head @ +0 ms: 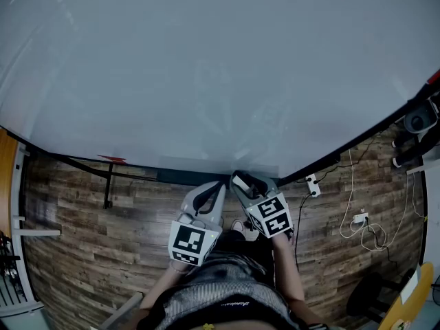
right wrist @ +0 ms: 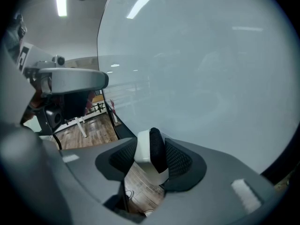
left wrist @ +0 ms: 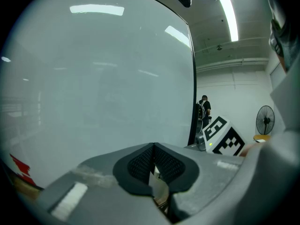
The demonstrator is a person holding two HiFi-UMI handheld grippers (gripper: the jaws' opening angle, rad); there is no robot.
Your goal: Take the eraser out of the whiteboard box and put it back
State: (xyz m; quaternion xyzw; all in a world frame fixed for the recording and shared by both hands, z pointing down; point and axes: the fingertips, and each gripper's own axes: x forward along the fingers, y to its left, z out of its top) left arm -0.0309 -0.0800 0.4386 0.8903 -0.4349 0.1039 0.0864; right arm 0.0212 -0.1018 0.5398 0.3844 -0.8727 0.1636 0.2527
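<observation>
The big whiteboard (head: 206,67) fills the upper head view. Both grippers sit side by side at its lower edge, next to a dark tray strip (head: 189,177). My right gripper (head: 240,179) has the eraser (head: 249,183) between its jaws. In the right gripper view the eraser (right wrist: 150,153) stands upright, white body to the left and black felt to the right. Both pads of that gripper (right wrist: 151,144) lie against it, with wooden floor showing below. My left gripper (head: 221,184) is shut with nothing in it; its pads meet at the tip (left wrist: 153,149) facing the whiteboard (left wrist: 93,78).
A black stand leg (head: 108,184) drops from the board at the left, near a red mark (head: 113,159). A white power strip (head: 313,184) and loose cables (head: 364,225) lie on the wooden floor at the right. Far off, a person (left wrist: 204,109) and a fan (left wrist: 265,120) stand.
</observation>
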